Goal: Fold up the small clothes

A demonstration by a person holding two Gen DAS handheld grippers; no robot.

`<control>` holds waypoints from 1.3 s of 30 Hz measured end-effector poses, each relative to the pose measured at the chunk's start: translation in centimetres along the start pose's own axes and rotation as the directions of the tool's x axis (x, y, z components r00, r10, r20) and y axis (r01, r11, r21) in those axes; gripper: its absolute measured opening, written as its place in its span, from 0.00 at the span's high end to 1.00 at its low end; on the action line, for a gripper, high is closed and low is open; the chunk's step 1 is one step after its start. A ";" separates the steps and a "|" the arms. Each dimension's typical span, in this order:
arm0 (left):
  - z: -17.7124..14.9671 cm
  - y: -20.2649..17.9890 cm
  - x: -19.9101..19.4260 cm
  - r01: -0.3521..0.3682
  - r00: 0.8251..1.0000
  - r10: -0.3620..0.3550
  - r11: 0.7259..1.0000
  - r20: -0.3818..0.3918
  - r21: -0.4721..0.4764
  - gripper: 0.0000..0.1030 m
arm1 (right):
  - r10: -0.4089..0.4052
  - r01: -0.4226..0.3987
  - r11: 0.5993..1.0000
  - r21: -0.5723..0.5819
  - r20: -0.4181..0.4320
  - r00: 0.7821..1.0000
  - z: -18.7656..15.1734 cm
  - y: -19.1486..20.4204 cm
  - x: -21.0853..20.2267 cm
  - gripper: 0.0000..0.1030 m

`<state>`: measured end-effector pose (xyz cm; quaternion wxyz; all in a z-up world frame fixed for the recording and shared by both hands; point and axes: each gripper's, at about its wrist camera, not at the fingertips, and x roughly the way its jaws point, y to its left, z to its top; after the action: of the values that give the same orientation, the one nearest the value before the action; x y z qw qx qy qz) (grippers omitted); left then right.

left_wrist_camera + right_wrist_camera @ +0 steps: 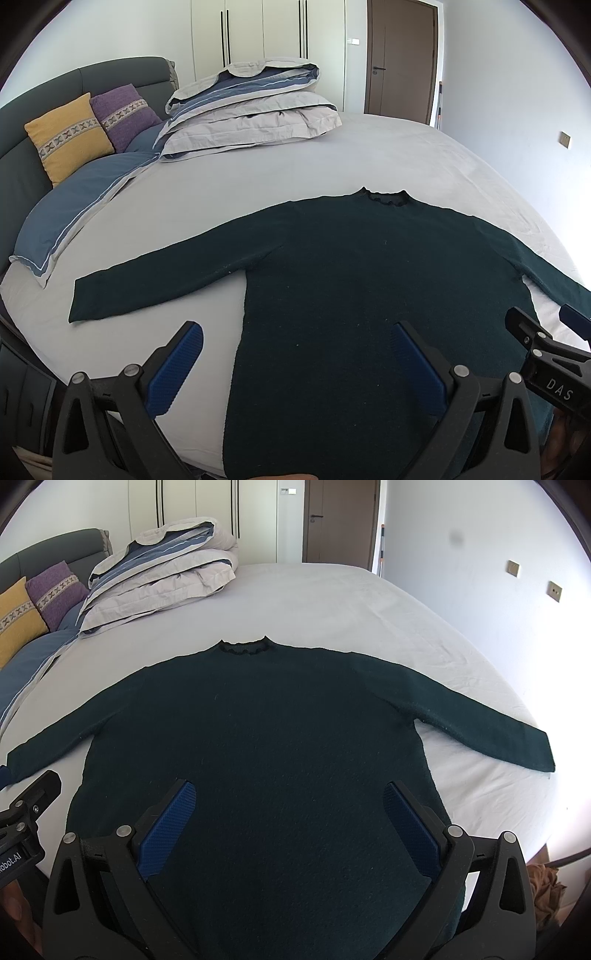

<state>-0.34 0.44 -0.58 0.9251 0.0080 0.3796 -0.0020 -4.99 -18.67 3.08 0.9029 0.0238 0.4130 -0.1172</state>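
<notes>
1. A dark green knitted sweater [258, 720] lies flat, front down or up I cannot tell, on the pale grey sheet of the bed [332, 602], its frilled collar [243, 648] pointing to 12 o'clock and its hem towards the near edge.
2. Both sleeves are spread out: one runs off towards 9 o'clock, the other towards 3 o'clock, each angled a little back towards the hem. The knit looks smooth, with only a few pale flecks of lint.
3. The left gripper [295, 358] hangs over the sweater's left side edge near the hem, its blue-padded fingers [173, 369] spread wide with nothing between them; one finger is over the sheet, the other over the knit.
4. The right gripper [288, 812] is over the lower body of the sweater, its fingers [166, 827] likewise wide apart and holding nothing. Whether either gripper touches the cloth I cannot tell.
5. At about 10 o'clock a folded duvet [162, 572] is stacked on the bed, with a yellow cushion [68, 136] and a purple cushion [123, 114] propped against the headboard [74, 81] beside it.
</notes>
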 end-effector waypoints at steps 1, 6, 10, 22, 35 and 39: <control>0.0 0.0 0.0 0.000 1.000 0.000 1.000 -0.001 0.000 0.00 | 0.000 0.000 1.000 -0.001 -0.001 1.000 -0.1 0.1 0.0 0.00; -0.1 0.1 0.1 -0.001 1.000 0.001 1.000 0.000 0.000 0.00 | 0.000 0.000 1.000 -0.002 -0.003 1.000 -0.1 0.1 0.1 0.00; -0.1 0.1 0.1 -0.004 1.000 0.004 1.000 0.002 0.000 0.00 | 0.000 0.000 1.000 -0.001 -0.005 1.000 -0.2 0.1 0.1 0.00; -1.3 -0.1 0.4 0.033 0.999 -0.034 0.999 0.035 0.005 0.00 | 0.045 -0.059 0.950 0.305 0.054 0.998 -0.5 -12.2 1.3 0.01; -1.0 -2.9 5.3 0.088 0.991 -0.076 0.990 -0.108 0.110 0.00 | -0.011 -0.082 0.469 0.879 0.099 0.995 -10.0 -43.8 6.8 0.45; -0.6 -3.4 6.1 0.090 0.991 -0.079 0.990 -0.108 0.104 0.00 | -0.018 -0.130 0.429 0.894 0.153 0.988 -9.7 -46.2 7.5 0.47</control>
<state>3.55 -2.98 -5.32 0.9015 0.0424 0.4263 -0.0615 -18.18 -63.67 -6.46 0.7807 0.5069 0.2217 -0.2906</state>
